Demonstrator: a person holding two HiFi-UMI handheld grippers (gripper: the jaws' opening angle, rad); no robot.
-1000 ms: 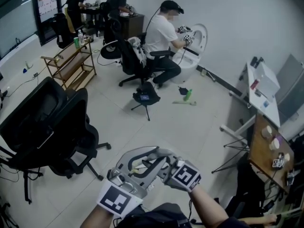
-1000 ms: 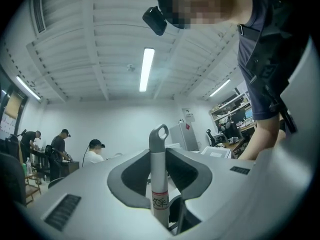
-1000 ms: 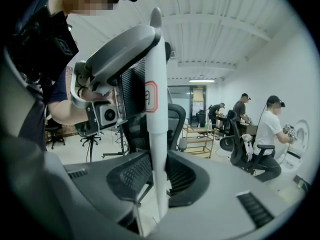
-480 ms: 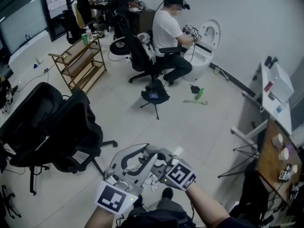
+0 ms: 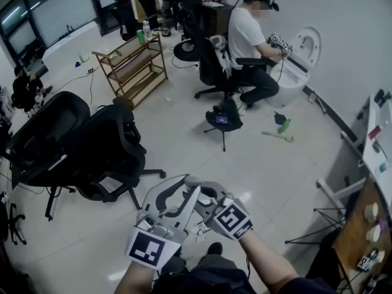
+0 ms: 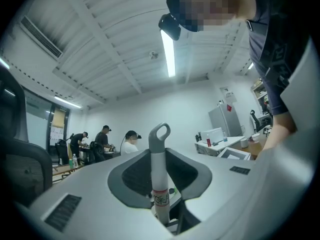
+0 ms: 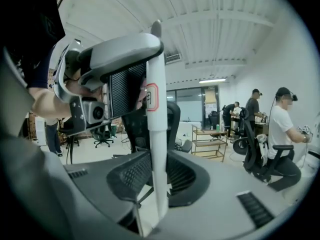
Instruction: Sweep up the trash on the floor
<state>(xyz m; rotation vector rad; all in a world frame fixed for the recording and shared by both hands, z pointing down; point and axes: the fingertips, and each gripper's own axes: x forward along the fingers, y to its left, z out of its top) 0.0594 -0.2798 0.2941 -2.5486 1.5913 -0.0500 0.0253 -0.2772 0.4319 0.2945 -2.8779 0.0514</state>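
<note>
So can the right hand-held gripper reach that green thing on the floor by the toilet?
Probably not from here. The right hand-held gripper is shut on a white handle, and the green thing lies far off across the floor, near the toilet.

Handle (image 6: 160, 169) runs down behind the jaws of my left gripper (image 6: 162, 221), lower end hidden. Print on its label (image 6: 160, 199) is too small to read. In the right gripper view the left gripper's jaw covers the handle's upper stretch, and the bottom is lost behind my right gripper (image 7: 155, 214). Head view: both grippers hide nearly all of the handle, and my forearms (image 5: 269, 267) are cut by the bottom edge. Green thing (image 5: 283, 126) on the floor (image 5: 184, 133) by the toilet (image 5: 304, 52): too small to identify.
</note>
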